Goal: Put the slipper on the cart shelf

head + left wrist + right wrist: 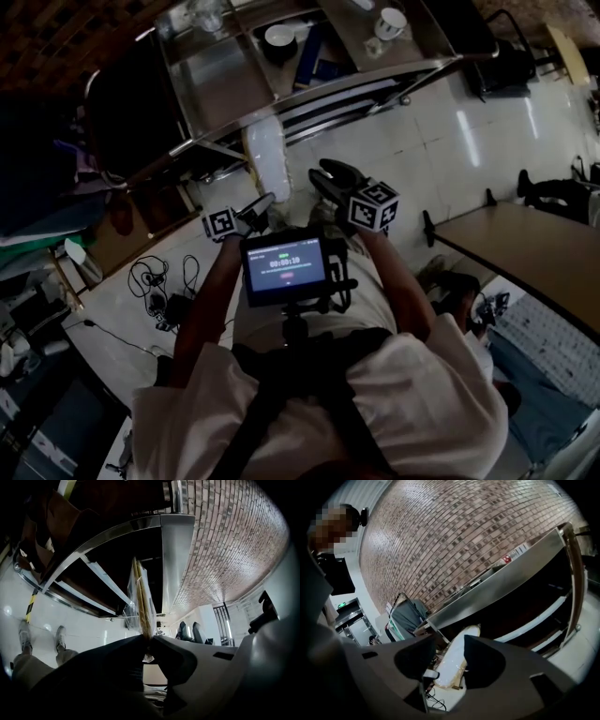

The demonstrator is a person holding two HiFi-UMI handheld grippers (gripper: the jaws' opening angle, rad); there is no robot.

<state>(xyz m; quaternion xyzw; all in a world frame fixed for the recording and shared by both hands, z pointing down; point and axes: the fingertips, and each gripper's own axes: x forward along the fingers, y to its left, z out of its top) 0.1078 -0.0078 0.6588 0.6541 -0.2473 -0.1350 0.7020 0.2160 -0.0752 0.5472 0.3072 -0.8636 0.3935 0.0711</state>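
Observation:
The slipper (265, 155) is pale, wrapped in clear plastic, and stands out from my left gripper (263, 204) toward the steel cart (216, 94). In the left gripper view the slipper (142, 597) shows edge-on, with the jaws of my left gripper (149, 638) shut on its near end, in front of the cart's shelf edge (178, 550). My right gripper (328, 178) hovers just to the slipper's right. In the right gripper view the slipper (454, 660) shows through the gap of the right gripper (449, 639), whose jaws stand apart without pressing on it. The cart's shelves (506, 581) lie beyond.
A bowl (279, 37) and a cup (390, 21) sit on the cart's top. A wooden table (525, 244) stands at the right, and cables (155, 281) lie on the floor at the left. A bystander's shoes (26, 634) show on the tiles.

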